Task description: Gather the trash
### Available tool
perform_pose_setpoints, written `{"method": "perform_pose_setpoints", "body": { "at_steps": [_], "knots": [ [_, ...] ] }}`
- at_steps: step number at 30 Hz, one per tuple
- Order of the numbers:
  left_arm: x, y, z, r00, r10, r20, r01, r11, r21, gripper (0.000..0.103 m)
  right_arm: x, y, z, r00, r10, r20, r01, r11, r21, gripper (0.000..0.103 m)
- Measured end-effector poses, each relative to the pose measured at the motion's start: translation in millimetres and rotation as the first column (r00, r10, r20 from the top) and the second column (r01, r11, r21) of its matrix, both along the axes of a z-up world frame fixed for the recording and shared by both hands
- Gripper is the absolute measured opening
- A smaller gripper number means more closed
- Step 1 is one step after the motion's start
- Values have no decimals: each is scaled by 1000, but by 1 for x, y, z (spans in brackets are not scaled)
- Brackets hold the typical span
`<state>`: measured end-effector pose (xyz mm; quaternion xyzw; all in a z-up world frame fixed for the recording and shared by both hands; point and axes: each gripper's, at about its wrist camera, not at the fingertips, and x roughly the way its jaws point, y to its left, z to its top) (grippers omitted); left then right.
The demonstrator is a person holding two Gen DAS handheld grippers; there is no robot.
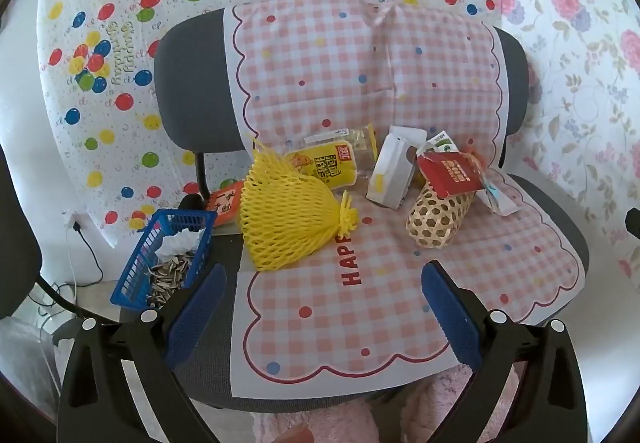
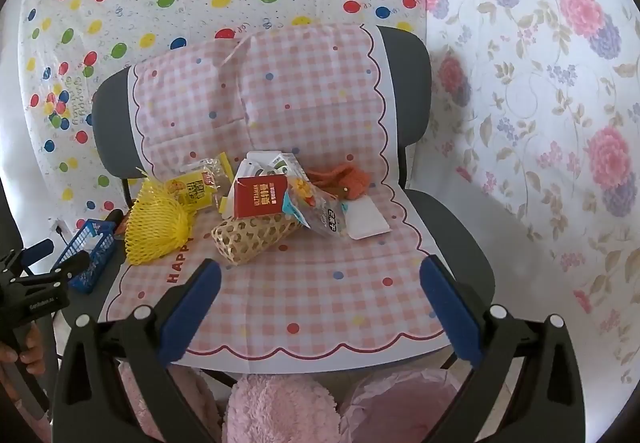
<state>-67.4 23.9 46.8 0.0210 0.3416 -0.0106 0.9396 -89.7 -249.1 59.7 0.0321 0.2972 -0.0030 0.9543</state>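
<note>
Trash lies on a chair seat covered by a pink checked sheet. A yellow foam net lies at the left, a yellow snack wrapper behind it, a white carton in the middle, a woven bamboo basket lying on its side with a red card packet on it. The right wrist view shows the net, basket, red packet, a clear snack bag and a white paper. My left gripper and right gripper are both open and empty, in front of the seat.
A blue plastic basket holding sunflower seed shells and tissue stands at the seat's left edge. An orange knitted item lies at the back right. The left gripper shows at the left of the right wrist view. Patterned sheets hang behind the chair.
</note>
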Motion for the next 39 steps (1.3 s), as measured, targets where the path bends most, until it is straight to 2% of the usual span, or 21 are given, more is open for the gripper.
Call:
{"method": "perform_pose_setpoints", "body": {
  "at_steps": [39],
  "knots": [
    [-1,-2,-1,1000,1,-4,-1,1000,2,97,8,4,-5,1000,5,-2,-5,1000,-9,97]
  ]
}}
